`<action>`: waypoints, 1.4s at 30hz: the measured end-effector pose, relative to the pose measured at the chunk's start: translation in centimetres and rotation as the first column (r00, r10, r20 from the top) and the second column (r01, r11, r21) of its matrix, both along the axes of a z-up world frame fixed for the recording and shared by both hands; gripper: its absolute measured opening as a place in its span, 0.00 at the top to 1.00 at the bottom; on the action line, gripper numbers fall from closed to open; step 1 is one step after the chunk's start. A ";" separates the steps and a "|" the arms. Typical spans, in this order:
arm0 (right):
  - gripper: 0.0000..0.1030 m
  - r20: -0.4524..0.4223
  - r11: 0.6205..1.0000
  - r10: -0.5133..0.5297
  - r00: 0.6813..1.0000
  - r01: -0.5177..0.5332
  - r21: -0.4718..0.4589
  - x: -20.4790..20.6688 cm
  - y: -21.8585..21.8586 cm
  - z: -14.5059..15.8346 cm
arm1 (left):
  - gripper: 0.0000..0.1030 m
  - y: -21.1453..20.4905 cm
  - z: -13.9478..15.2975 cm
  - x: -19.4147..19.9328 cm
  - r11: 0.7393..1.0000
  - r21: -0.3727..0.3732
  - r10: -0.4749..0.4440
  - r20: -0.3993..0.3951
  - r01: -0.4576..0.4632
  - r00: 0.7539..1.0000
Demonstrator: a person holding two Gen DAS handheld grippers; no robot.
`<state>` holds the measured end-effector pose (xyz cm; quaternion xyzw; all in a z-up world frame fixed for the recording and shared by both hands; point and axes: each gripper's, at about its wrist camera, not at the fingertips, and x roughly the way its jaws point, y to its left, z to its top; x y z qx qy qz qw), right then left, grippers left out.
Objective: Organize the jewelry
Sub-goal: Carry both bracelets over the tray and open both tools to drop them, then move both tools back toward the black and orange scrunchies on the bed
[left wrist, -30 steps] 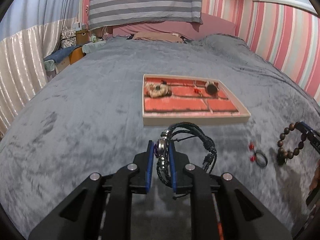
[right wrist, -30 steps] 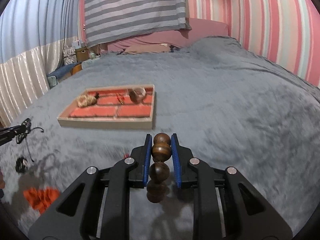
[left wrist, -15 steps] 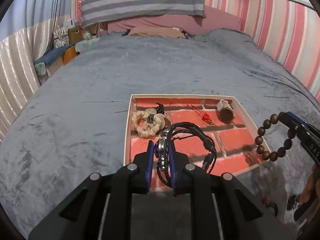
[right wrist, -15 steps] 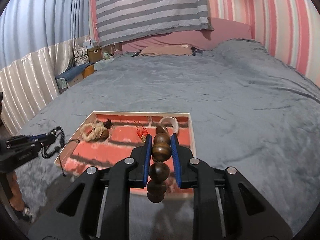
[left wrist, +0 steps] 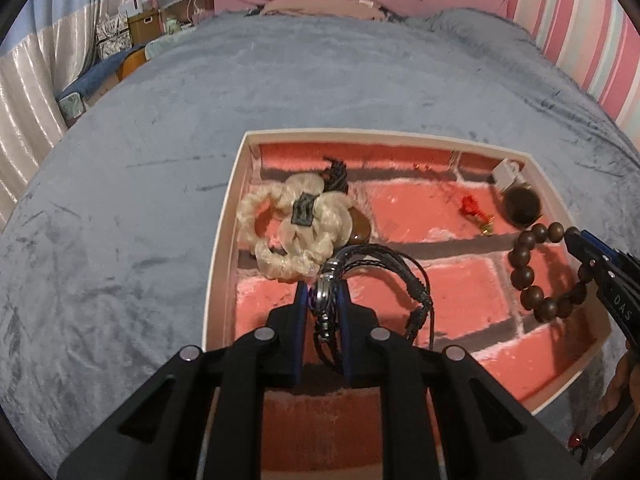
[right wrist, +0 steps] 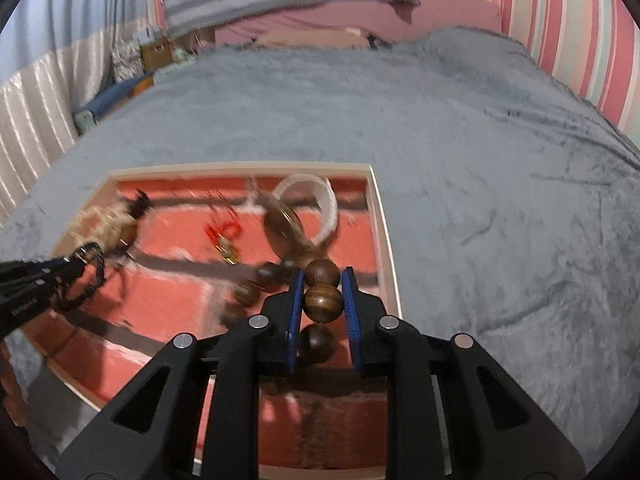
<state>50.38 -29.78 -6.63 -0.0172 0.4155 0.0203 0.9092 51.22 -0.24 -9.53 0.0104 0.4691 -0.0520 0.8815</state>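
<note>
Over the brick-red tray (left wrist: 224,264), my left gripper (left wrist: 323,300) pinches a black cord bracelet (left wrist: 384,276), my right gripper (right wrist: 322,300) dark wooden beads (right wrist: 322,304), seemingly clear of its rim.

Red brick-patterned tray (left wrist: 224,248), grey blanket (left wrist: 160,128)

Blurred and hidden parts
Motion smears the cream scrunchie (right wrist: 105,222); the left gripper (left wrist: 323,300) hides the tray (left wrist: 224,240) front rim.

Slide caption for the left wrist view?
Left hand-held gripper holding black braided cord bracelet over brick-patterned tray.
</note>
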 end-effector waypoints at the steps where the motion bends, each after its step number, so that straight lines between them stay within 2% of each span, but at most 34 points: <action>1: 0.80 -0.012 1.000 -0.004 1.000 0.004 -0.007 0.2 0.0 -0.4 | 0.85 0.0 -0.2 0.3 1.000 0.004 0.002 -0.007 -0.002 1.000; 4: 0.80 -0.040 1.000 -0.010 0.999 0.009 -0.016 0.7 0.0 -1.4 | 0.85 -0.1 -1.0 0.7 1.000 0.010 0.008 -0.026 -0.008 1.000; 9: 0.80 -0.066 1.000 -0.022 0.998 0.021 -0.003 1.1 -0.1 -2.2 | 0.85 -0.3 -1.5 1.1 0.999 0.034 0.015 -0.013 -0.015 1.000; 17: 0.80 -0.073 0.999 -0.014 0.997 0.011 -0.036 1.5 0.5 -2.5 | 0.84 -0.5 -1.7 1.3 0.998 0.052 0.026 0.007 -0.026 1.000; 20: 0.77 -0.083 0.999 -0.012 0.997 0.008 -0.050 1.7 0.6 -2.4 | 0.84 -0.6 -1.6 1.1 0.998 0.050 0.030 0.000 -0.030 1.000; 21: 0.73 -0.084 0.999 -0.008 0.996 0.003 -0.049 1.7 0.7 -2.3 | 0.83 -0.6 -1.5 1.1 0.998 0.047 0.030 -0.004 -0.030 1.000; 23: 0.68 -0.076 0.999 0.006 0.997 -0.009 -0.046 1.4 0.8 -1.9 | 0.77 -0.5 -1.3 1.0 0.998 0.045 0.035 -0.004 -0.034 0.999; 25: 0.52 -0.061 0.999 0.019 0.998 -0.021 -0.032 1.0 0.8 -1.2 | 0.48 -0.4 -0.8 0.8 0.998 0.051 0.044 0.013 -0.045 0.999; 26: 0.48 -0.048 0.999 0.022 0.999 -0.024 -0.029 0.6 0.8 -0.7 | 0.45 -0.4 -0.3 0.6 0.997 0.055 0.049 0.031 -0.051 0.998; 27: 0.42 -0.034 0.999 0.025 0.999 -0.026 -0.028 0.4 0.8 -0.2 | 0.44 -0.3 0.0 0.4 0.997 0.055 0.050 0.045 -0.052 0.998; 29: 0.37 -0.003 0.999 0.029 1.000 -0.029 -0.034 -0.3 0.7 1.1 | 0.44 -0.3 0.7 0.3 0.998 0.040 0.046 0.045 -0.047 0.998; 32: 0.18 0.045 0.999 0.017 0.999 -0.016 -0.034 -1.7 0.1 3.1 | 0.44 -0.1 2.2 -0.3 0.999 0.018 0.042 0.061 -0.043 0.997; 34: 0.08 0.074 1.000 0.009 0.997 -0.008 -0.018 -2.8 -0.3 4.3 | 0.38 0.2 3.3 -1.0 0.999 -0.002 0.045 0.074 -0.045 0.996; 36: 0.04 0.101 1.000 -0.004 0.995 0.004 -0.005 -4.4 -0.9 5.6 | 0.34 0.7 5.2 -2.5 0.999 -0.035 0.043 0.109 -0.039 0.993; 39: 0.04 0.122 1.000 -0.025 0.992 0.026 -0.003 -6.6 -1.7 7.1 | 0.19 1.3 8.2 -5.4 0.998 -0.060 0.036 0.177 -0.026 0.983; 42: 0.04 0.146 0.999 -0.051 0.988 0.048 0.025 -9.4 -2.6 8.7 | 0.11 2.2 11.1 -8.9 0.997 -0.079 0.031 0.248 -0.012 0.968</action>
